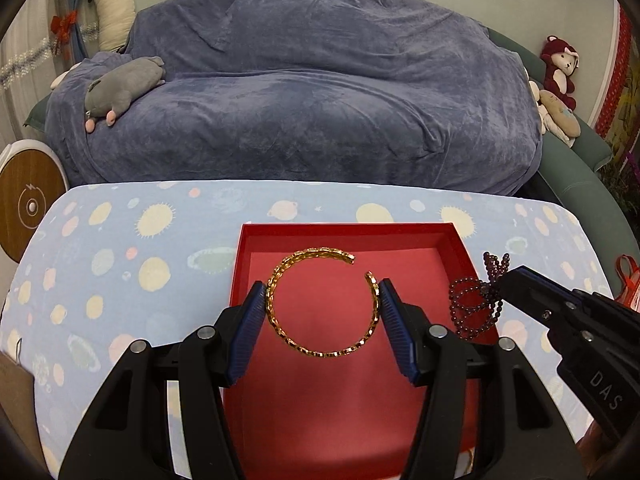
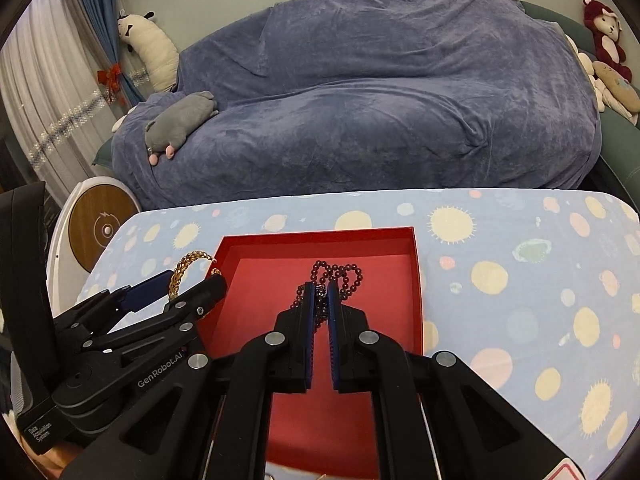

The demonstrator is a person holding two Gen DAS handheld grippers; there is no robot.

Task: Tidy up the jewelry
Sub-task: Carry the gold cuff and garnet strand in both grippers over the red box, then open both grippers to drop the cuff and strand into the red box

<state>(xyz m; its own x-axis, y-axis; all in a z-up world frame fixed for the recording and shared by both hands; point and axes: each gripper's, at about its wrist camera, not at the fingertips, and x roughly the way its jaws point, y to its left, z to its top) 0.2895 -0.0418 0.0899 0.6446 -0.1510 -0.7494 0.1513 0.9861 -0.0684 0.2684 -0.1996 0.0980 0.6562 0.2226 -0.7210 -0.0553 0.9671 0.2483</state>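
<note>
Left gripper (image 1: pixel 322 300) pinches the gold bangle (image 1: pixel 324 306) by its sides over the red box (image 1: pixel 348 230). Right gripper (image 2: pixel 321 294) is clamped on the dark bead string (image 2: pixel 336 276) above the box's right part. Risks: the springy open bangle could pop free, and the dangling bead loops may snag the box wall or tangle.

Gold bracelet (image 1: pixel 325 306), red box (image 1: pixel 256 236)

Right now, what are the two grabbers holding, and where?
Left gripper pinches the gold bracelet across its opposite sides; right gripper clamps the dark bead strand near its middle.
</note>
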